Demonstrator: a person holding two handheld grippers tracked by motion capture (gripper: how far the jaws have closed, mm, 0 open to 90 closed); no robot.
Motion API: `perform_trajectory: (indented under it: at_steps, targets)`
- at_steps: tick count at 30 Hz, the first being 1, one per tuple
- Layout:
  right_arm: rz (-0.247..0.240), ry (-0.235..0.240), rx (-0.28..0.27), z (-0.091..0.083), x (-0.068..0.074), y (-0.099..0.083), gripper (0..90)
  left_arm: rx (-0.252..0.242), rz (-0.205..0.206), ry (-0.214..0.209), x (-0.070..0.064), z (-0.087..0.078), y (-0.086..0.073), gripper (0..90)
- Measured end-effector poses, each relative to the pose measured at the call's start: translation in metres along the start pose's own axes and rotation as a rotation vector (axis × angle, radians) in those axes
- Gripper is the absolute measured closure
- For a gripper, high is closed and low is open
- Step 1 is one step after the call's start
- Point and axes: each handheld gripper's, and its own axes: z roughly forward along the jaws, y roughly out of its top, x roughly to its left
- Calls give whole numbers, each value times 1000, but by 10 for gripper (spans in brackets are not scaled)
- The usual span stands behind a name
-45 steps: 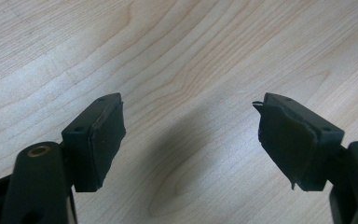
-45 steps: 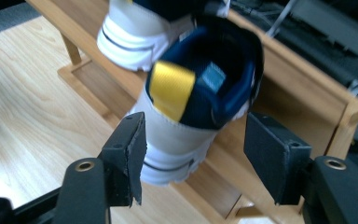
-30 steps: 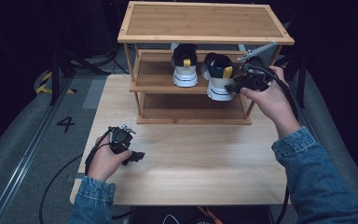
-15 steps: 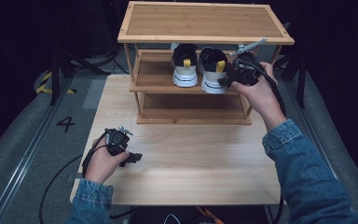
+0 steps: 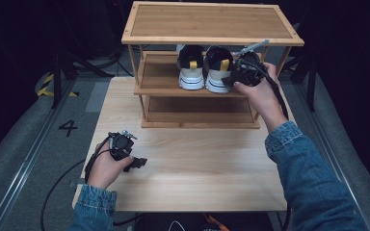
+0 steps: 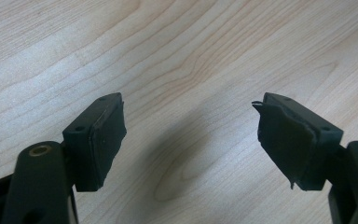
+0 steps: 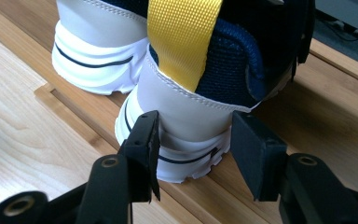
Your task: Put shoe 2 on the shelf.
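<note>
Right claw (image 7: 193, 140) is spread, jaws either side of the right shoe's (image 5: 218, 72) heel, not pinching yet. That shoe sits on the rack's (image 5: 164, 89) middle shelf, just beside the left shoe (image 5: 191, 72). Squeeze low on the heel. Little headroom under the top shelf, post close at right: draw straight out. Left claw (image 6: 189, 140) spread, empty, over bare bench (image 5: 197, 168).

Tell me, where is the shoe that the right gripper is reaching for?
The right shoe stands on the rack's middle shelf, heel toward the person, beside the left shoe. In the right gripper view, the right gripper has its open jaws around the heel.
</note>
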Motion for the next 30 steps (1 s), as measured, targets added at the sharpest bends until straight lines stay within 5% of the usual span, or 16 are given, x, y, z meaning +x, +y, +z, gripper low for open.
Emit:
perform_trajectory:
  at_steps: [14, 23, 30]
  targets:
    - [7, -26, -21, 7, 3, 0, 530, 3, 3, -3, 0, 1, 2, 241]
    - [-13, 43, -37, -17, 15, -10, 475, -1, 5, -7, 0, 0, 2, 241]
    - [-2, 72, -25, -33, 7, -28, 465, 3, 8, -5, -1, 0, 2, 241]
